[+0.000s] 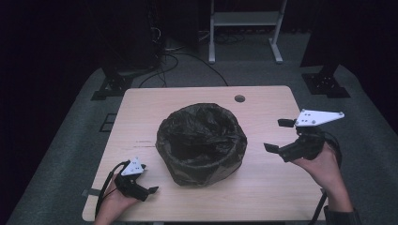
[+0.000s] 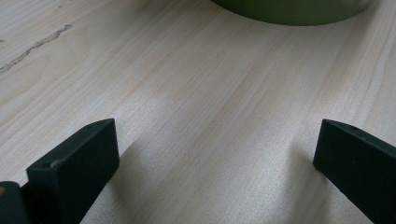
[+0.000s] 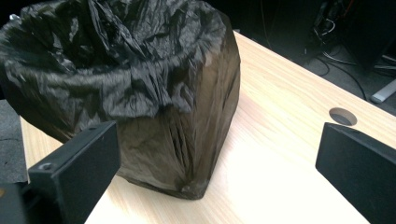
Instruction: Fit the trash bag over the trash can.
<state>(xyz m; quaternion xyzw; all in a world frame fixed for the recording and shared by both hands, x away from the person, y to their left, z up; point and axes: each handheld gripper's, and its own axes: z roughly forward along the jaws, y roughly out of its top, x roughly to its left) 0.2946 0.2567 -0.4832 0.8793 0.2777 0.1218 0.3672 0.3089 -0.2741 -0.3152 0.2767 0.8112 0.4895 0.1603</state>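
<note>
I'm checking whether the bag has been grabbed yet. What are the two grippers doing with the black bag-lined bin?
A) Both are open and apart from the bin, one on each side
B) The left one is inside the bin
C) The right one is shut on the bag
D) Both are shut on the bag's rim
A: the left gripper and right gripper stand open, either side of the bin, neither touching it.

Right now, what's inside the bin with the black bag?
The black bag lines the bin's hollow and folds over its rim; only crinkled plastic shows inside. Its bottom is too dark to judge. Both grippers, left and right, are open, outside.
</note>
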